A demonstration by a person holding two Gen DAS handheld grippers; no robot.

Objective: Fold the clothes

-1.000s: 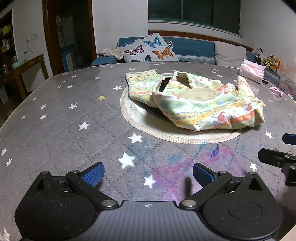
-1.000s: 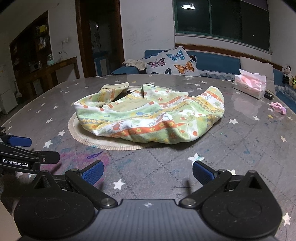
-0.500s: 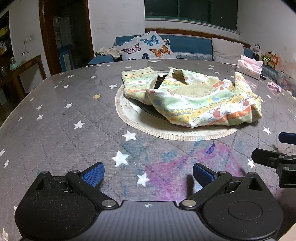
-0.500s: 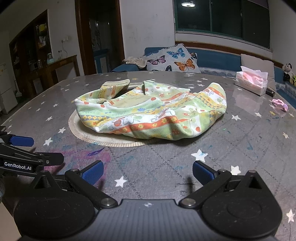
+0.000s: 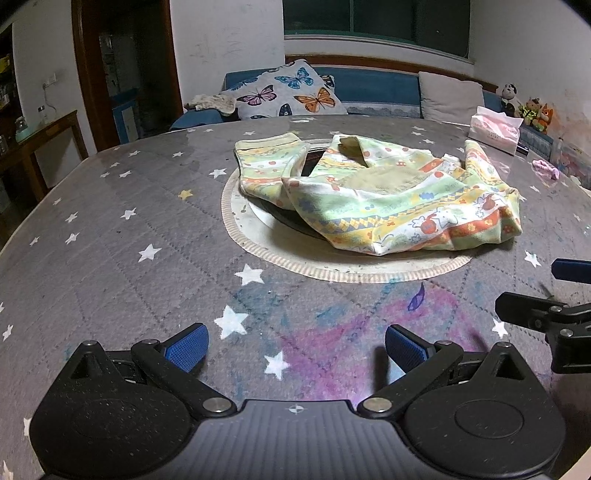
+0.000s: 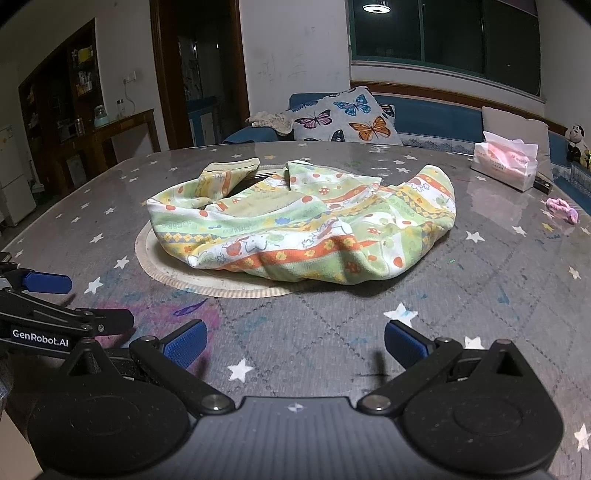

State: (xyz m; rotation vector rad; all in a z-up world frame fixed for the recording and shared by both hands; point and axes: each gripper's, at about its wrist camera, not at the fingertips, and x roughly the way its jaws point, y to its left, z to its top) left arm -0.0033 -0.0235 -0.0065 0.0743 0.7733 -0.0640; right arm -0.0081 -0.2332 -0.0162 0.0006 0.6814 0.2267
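Still unfolded, the patterned garment [image 5: 399, 199] lies crumpled on the round mat [image 5: 258, 251] at the middle of the star-print counter [image 5: 110, 229]. Both the left hand-held gripper [image 5: 293, 349] and the right hand-held gripper [image 6: 293, 347] hover short of the mat, jaws wide apart, holding nothing. Judged best: pinch 2 corners and spread the cloth flat first.

"GenRobot.AI" on left hand-held gripper [image 6: 66, 299]

White walls [image 6: 295, 55] enclose the room. A dark window [image 6: 443, 37] reflects a ceiling lamp [image 6: 376, 7]. Below it runs a blue sofa [image 5: 373, 92] with a butterfly cushion [image 5: 288, 92]. Left, a dark doorway [image 6: 199, 74] and what seem wooden shelves [image 6: 55, 96].
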